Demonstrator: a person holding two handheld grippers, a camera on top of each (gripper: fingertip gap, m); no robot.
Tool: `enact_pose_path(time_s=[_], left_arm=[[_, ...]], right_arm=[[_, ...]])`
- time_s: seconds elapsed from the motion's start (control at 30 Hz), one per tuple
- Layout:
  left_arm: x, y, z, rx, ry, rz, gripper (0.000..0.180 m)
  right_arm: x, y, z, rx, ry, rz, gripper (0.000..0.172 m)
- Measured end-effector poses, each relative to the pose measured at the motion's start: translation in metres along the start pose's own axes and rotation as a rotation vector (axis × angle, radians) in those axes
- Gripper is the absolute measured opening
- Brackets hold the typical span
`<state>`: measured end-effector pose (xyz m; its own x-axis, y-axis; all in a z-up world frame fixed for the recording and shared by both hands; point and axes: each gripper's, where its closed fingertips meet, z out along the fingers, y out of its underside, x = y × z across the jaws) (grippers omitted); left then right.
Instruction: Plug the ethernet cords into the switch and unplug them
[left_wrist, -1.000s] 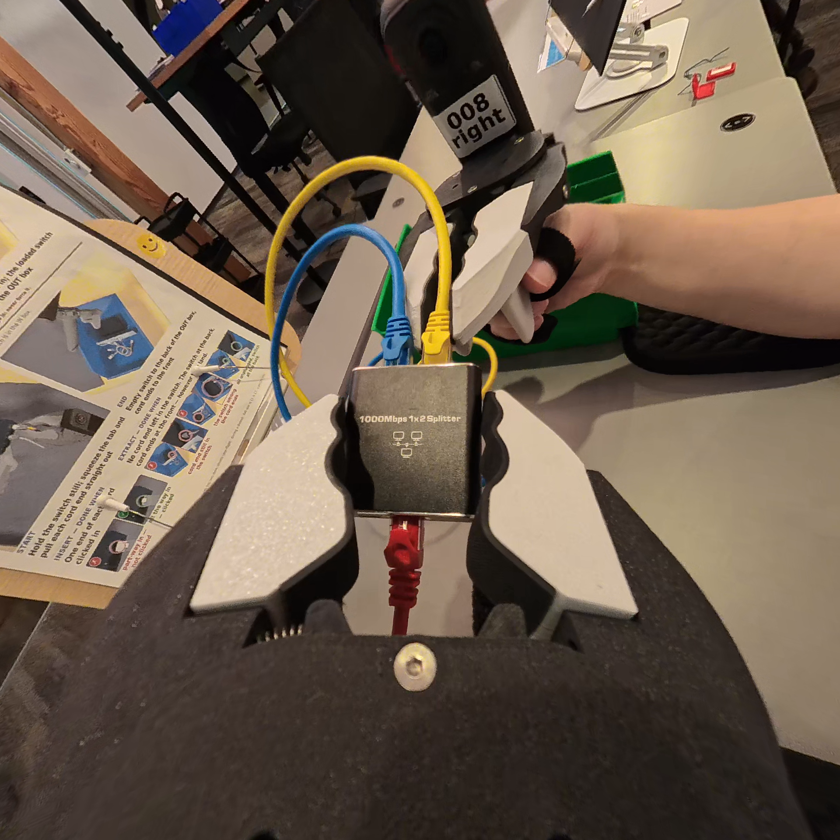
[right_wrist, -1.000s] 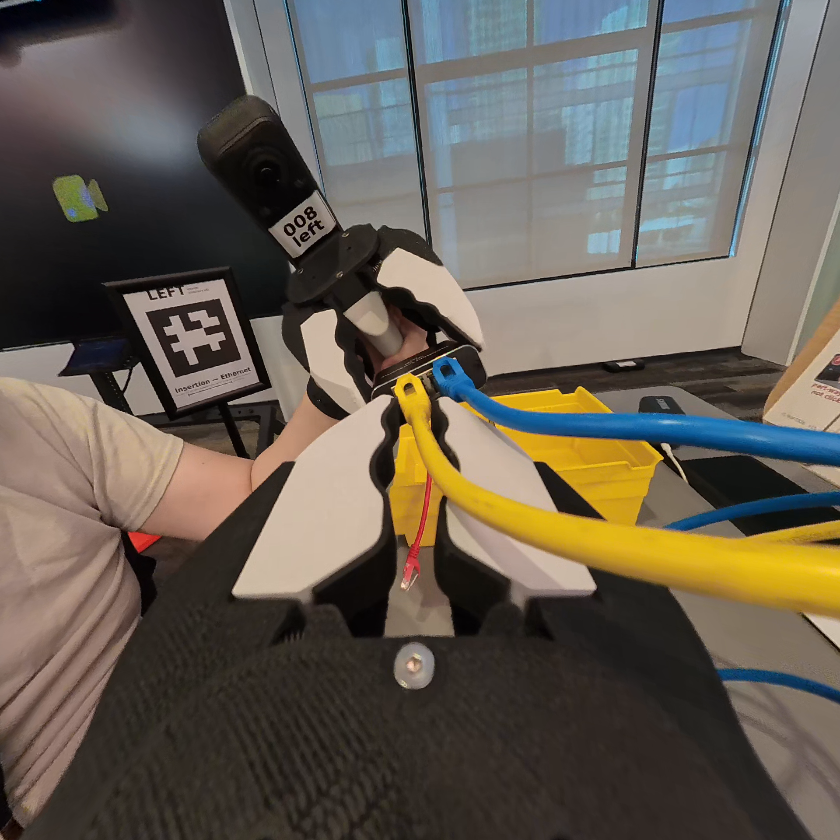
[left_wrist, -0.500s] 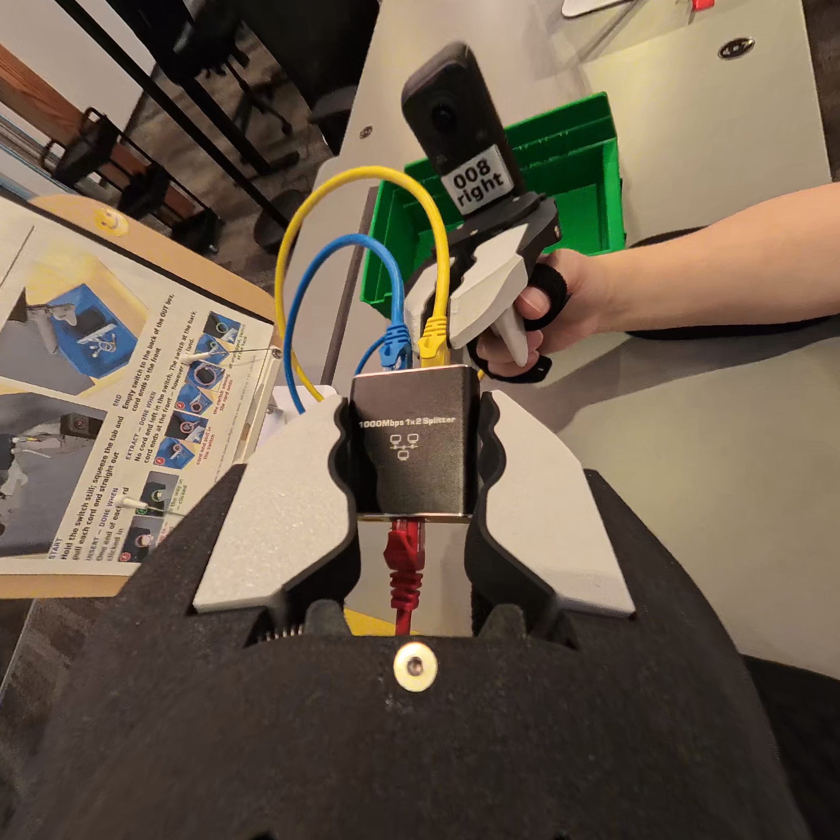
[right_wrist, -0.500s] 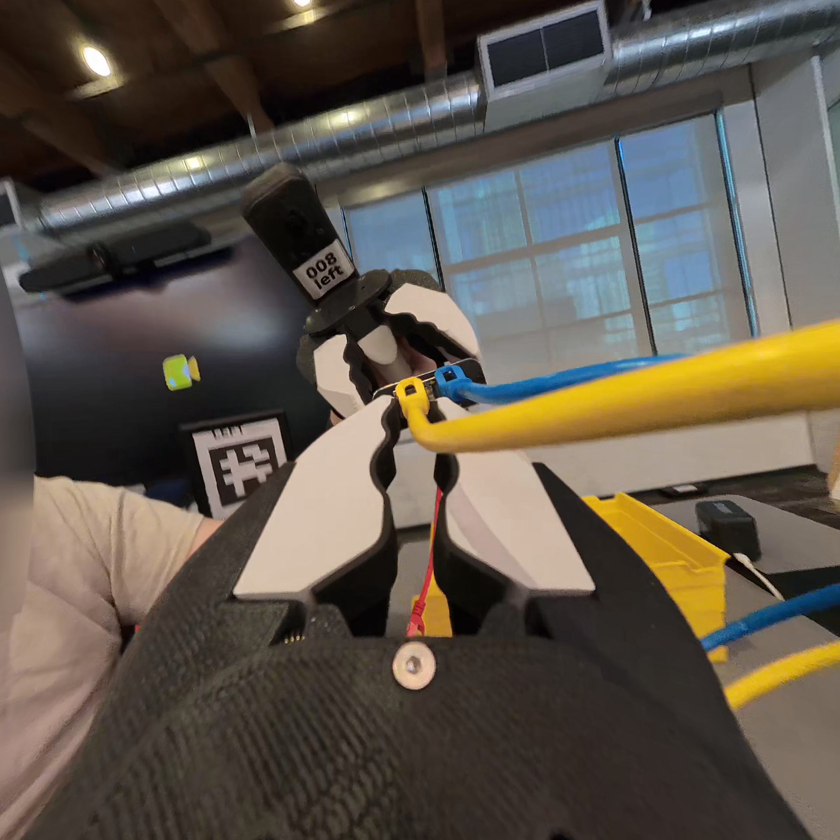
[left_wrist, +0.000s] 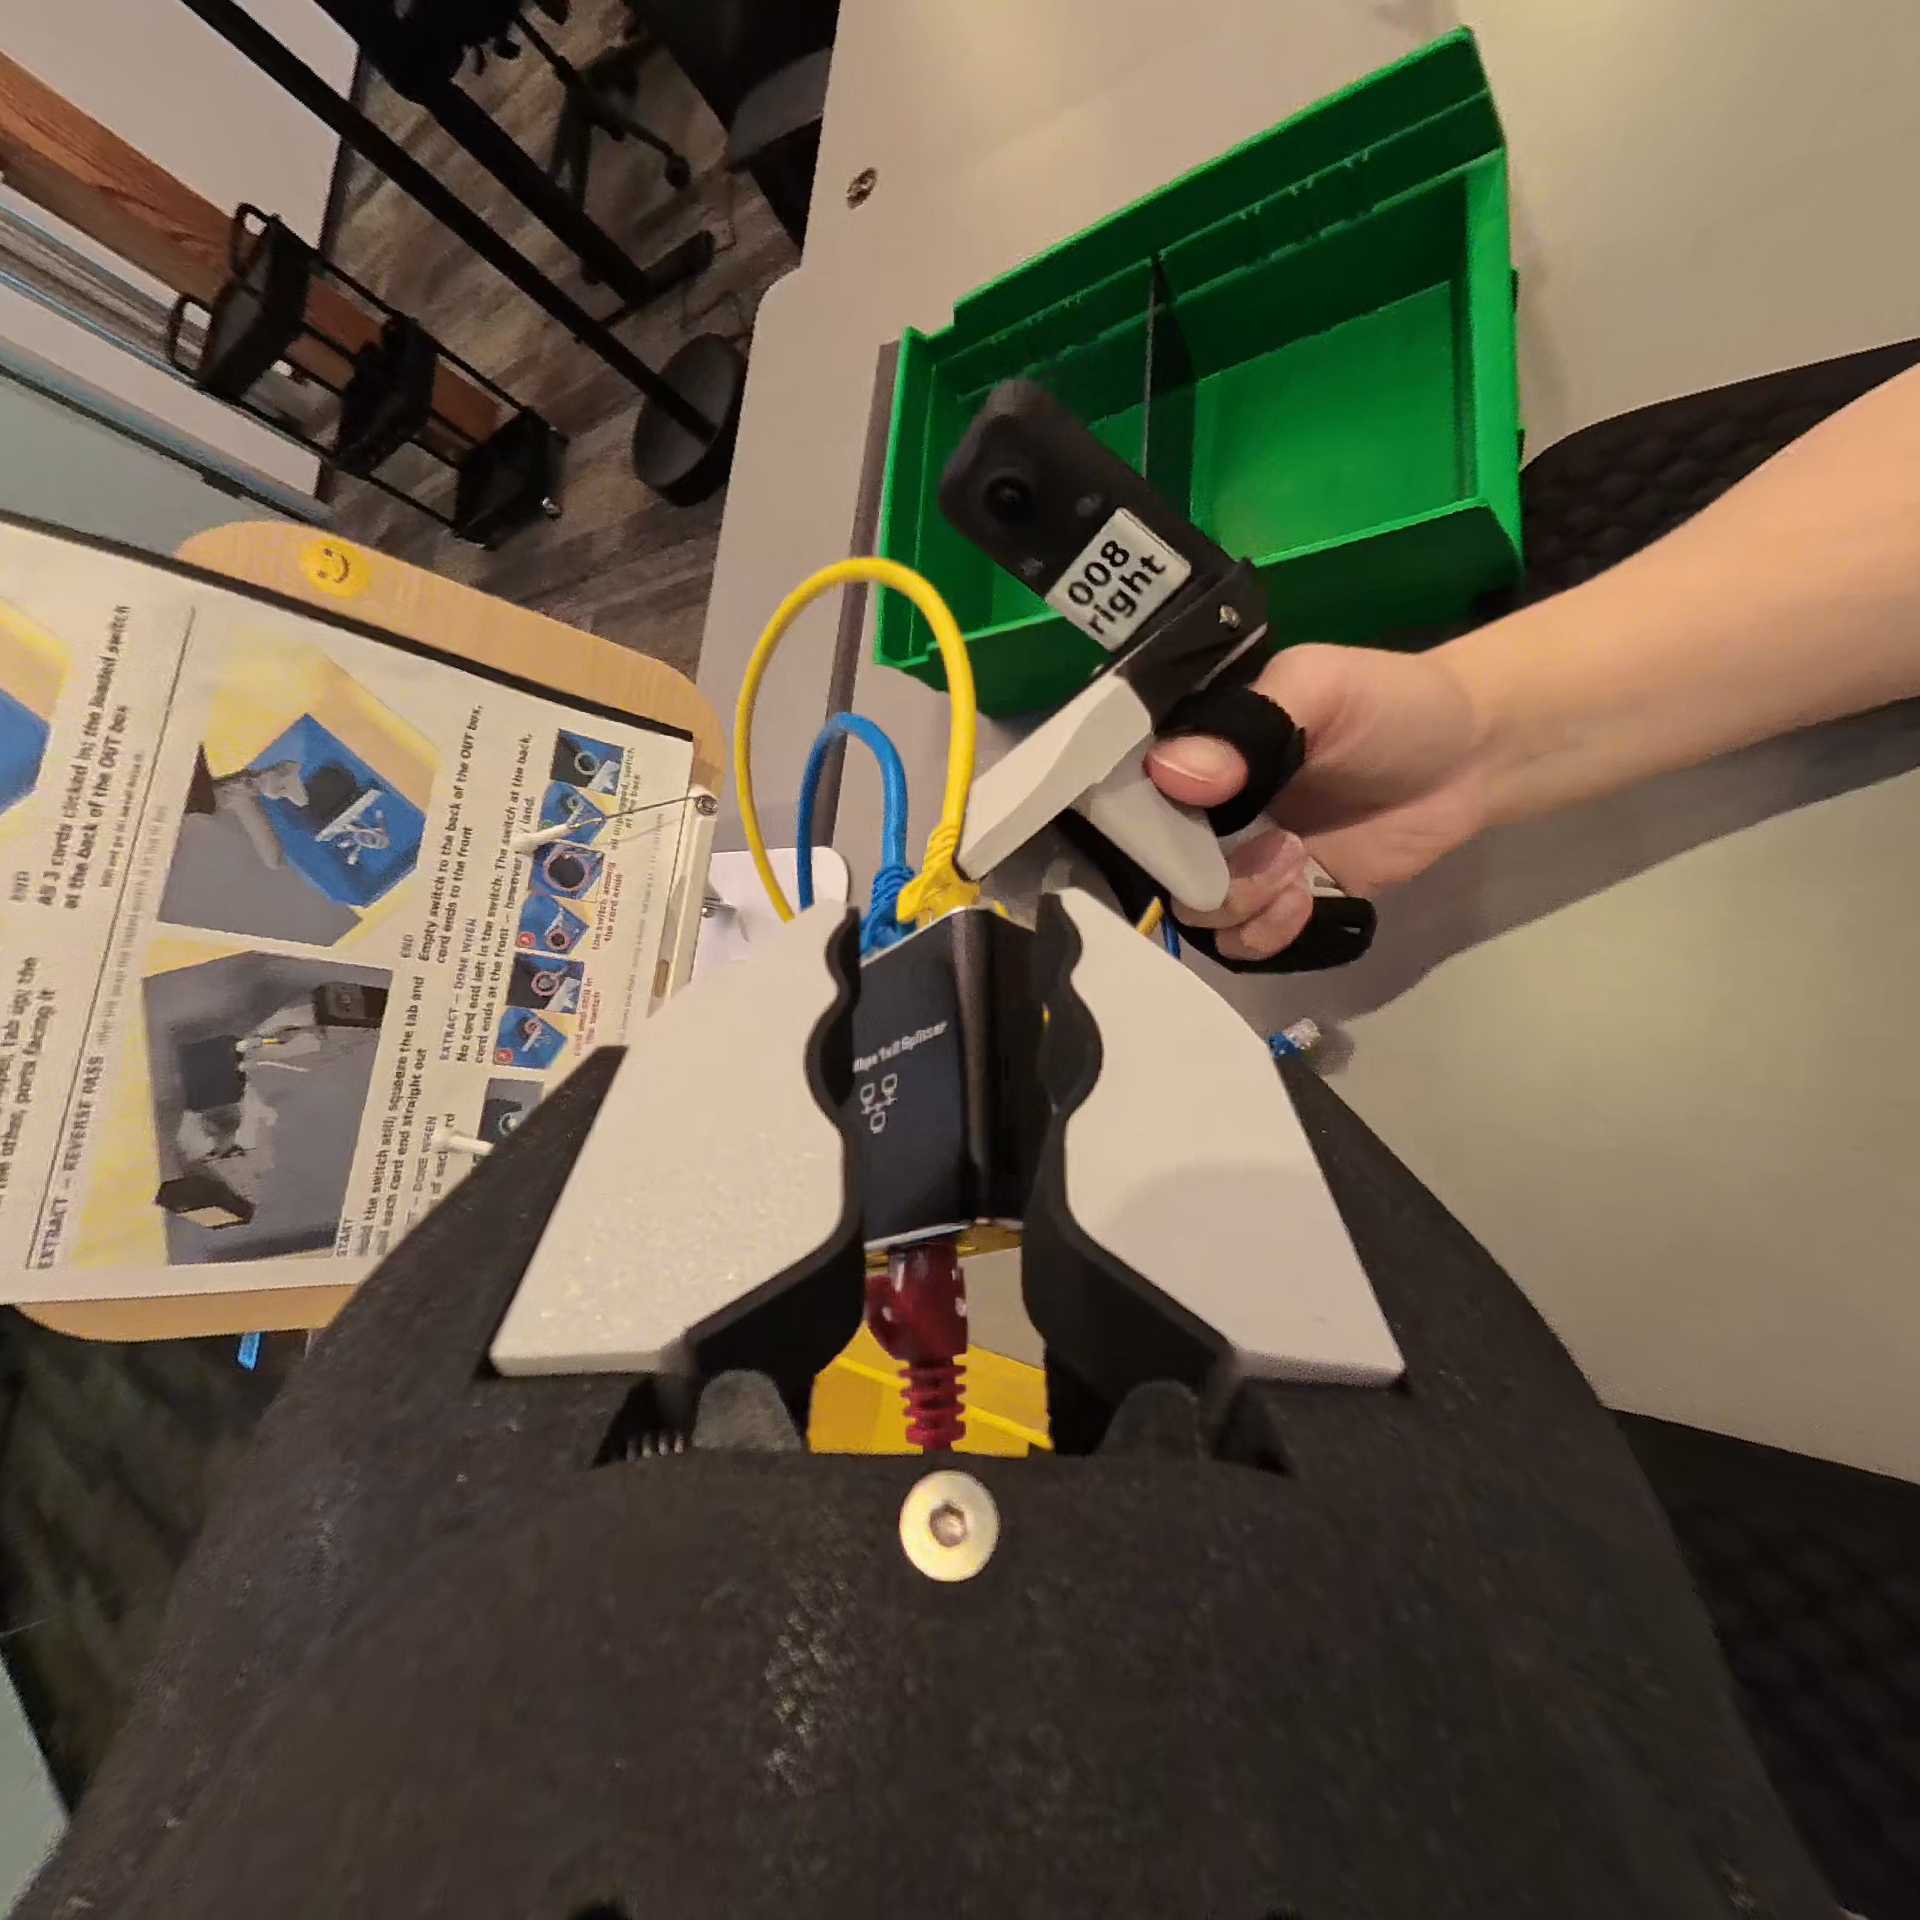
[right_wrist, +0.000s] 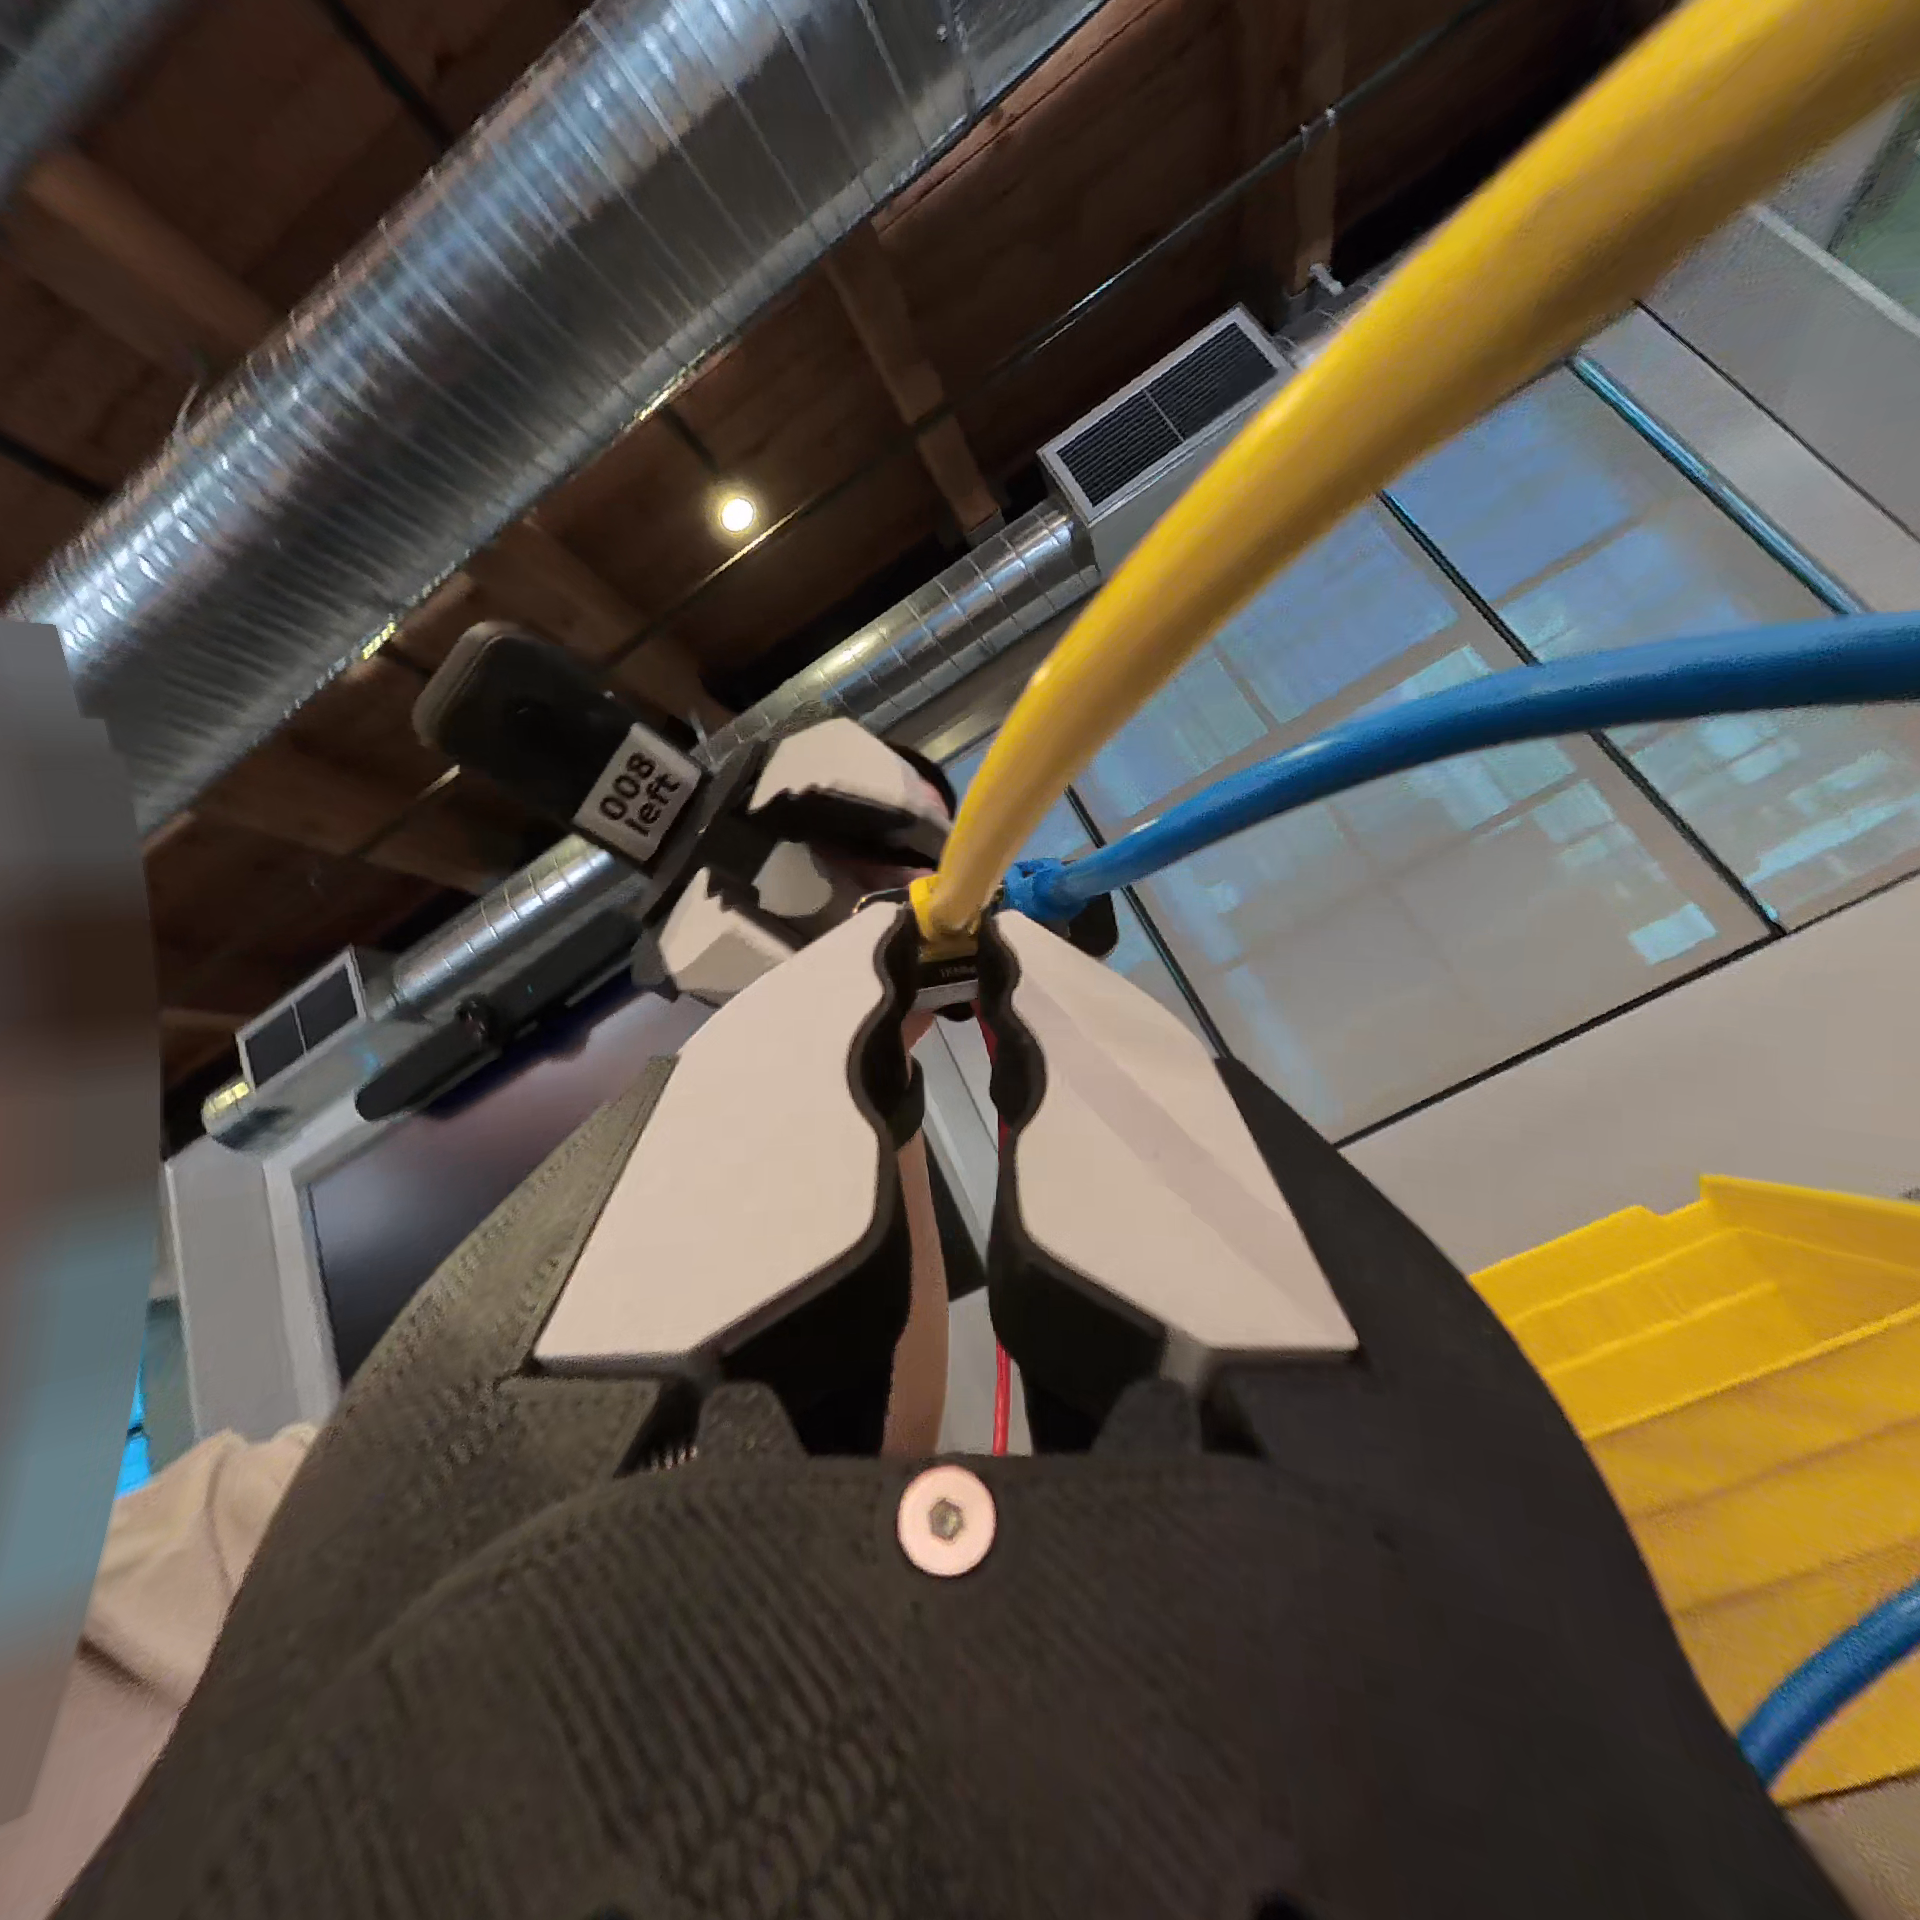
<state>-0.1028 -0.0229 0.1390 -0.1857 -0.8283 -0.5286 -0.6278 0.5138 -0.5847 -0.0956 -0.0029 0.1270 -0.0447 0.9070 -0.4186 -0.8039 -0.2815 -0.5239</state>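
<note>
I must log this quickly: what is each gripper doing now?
Left gripper: closed on the black switch.
Right gripper: closed on the yellow cord's plug.

The switch's (left_wrist: 925, 1091) right side hides behind a claw finger (left_wrist: 1174, 1122); both cords (right_wrist: 1455, 343) leave frame.

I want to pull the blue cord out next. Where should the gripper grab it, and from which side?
Probably by the blue plug, the ribbed end where the blue cord enters the black switch, not the bendy loop. Come from the far end, opposite the red plug, and pull straight out. It is tight: the right gripper pinches the yellow plug right beside it.
</note>
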Motion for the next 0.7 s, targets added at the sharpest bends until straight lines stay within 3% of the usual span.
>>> enact_pose_path(time_s=[0.1,0.33,0.4,0.53,0.7], left_arm=[[0.008,0.007,-0.010,-0.069,-0.024,-0.032,0.056],[-0.007,0.068,-0.015,-0.336,-0.462,0.167,0.050],[-0.007,0.074,-0.006,-0.328,-0.481,0.152,0.049],[-0.019,0.082,0.010,-0.285,-0.565,0.196,0.027],[-0.031,0.084,0.021,-0.184,-0.681,0.247,0.027]], right_arm=[[0.011,0.007,-0.001,0.004,0.042,0.064,0.011],[0.017,0.016,0.003,-0.033,0.113,0.007,0.011],[0.017,0.018,0.004,-0.052,0.169,-0.065,0.011],[0.012,0.021,0.008,-0.098,0.267,-0.228,0.011],[0.011,0.020,0.008,-0.153,0.390,-0.440,0.012]])
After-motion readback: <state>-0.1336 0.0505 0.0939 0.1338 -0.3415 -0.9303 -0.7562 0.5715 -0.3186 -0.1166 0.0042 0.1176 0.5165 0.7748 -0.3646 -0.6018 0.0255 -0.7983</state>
